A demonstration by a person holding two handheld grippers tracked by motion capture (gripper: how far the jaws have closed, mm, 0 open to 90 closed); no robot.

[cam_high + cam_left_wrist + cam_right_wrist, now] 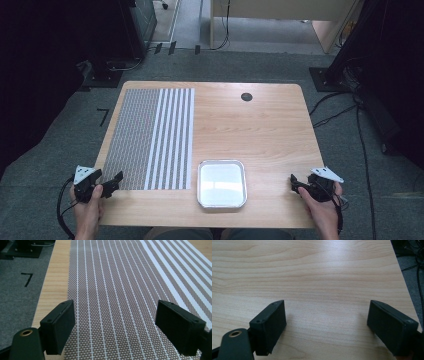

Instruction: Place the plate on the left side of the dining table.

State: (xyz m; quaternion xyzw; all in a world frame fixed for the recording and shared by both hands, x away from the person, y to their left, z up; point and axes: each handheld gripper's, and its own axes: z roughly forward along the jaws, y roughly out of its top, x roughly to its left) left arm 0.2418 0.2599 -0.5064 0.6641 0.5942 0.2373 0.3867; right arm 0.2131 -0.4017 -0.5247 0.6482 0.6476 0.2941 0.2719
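A woven placemat (152,137) with brown mesh and white stripes lies flat on the left part of the wooden table (260,125). An empty shiny metal tray (222,183) sits near the front edge, at the middle. My left gripper (112,183) rests at the mat's near left corner, jaws wide apart with nothing between them. In the left gripper view the left gripper (115,325) looks along the placemat (120,285). My right gripper (295,183) sits at the front right of the table, open and empty. Bare wood (317,277) lies beyond the right gripper (327,325) in its own view.
A small round dark grommet (246,96) is set in the table's far edge. Grey carpet (60,145) surrounds the table, with cables (360,130) on the right and a black tape mark (103,116) on the left. Dark equipment stands at the back corners.
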